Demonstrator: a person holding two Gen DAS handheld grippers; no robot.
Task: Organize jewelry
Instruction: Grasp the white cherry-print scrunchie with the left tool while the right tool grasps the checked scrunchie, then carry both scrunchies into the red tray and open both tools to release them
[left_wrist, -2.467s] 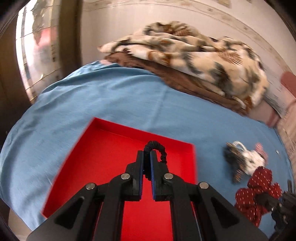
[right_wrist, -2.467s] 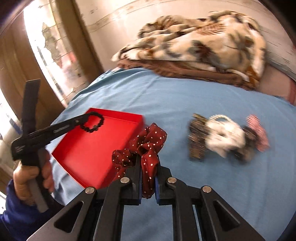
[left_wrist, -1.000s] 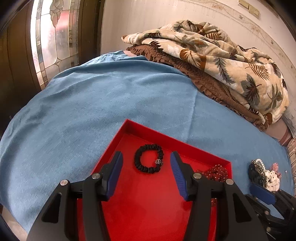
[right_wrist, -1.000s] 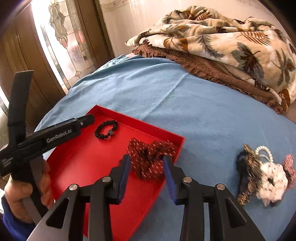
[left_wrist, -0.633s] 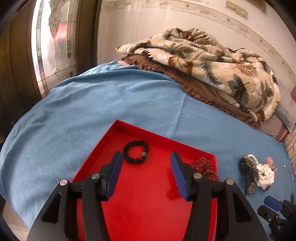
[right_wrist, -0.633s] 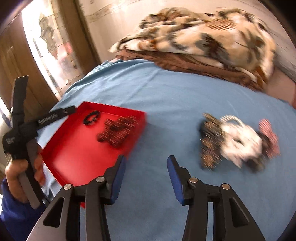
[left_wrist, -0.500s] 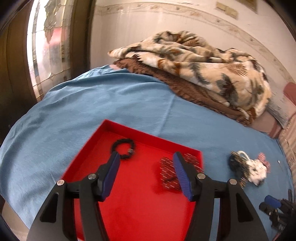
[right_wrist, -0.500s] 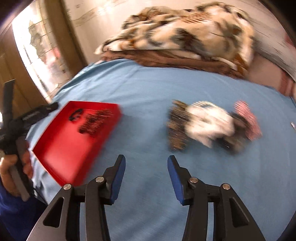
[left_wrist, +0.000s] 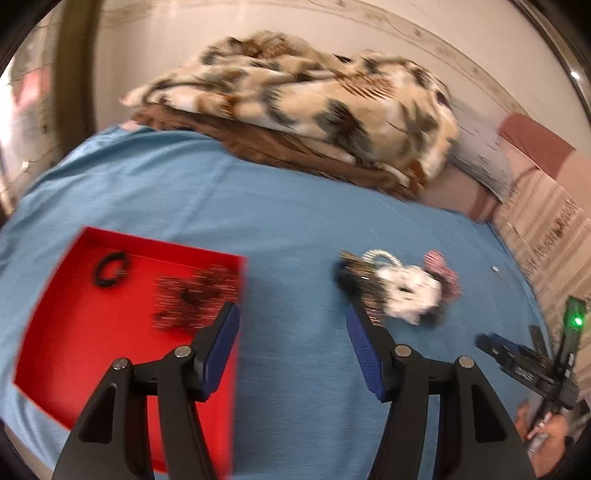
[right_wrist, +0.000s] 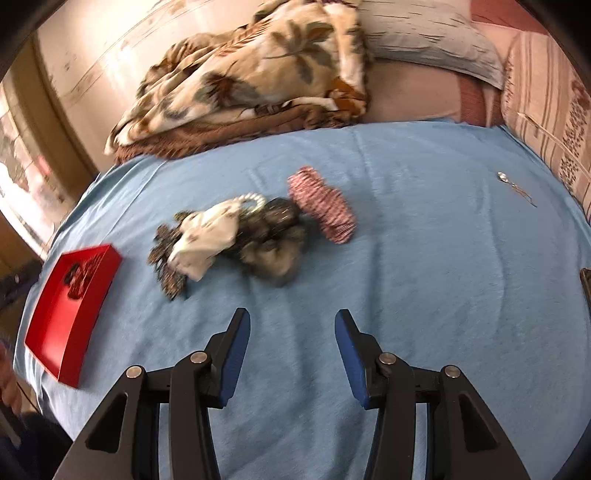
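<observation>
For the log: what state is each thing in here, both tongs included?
Left tongs: open, empty.
Right tongs: open, empty.
Red tray: on the blue bedsheet, holding two items.
Black bracelet: in the tray.
Dotted scrunchie: in the tray, blurred.
Pile of hair ties: loose on the sheet, outside the tray.

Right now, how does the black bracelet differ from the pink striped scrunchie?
The black bracelet lies inside the red tray; the pink striped scrunchie lies loose on the blue sheet. The bracelet is a thin dark ring; the scrunchie is thick, gathered fabric. Neither is gripped: both grippers are open.
</observation>
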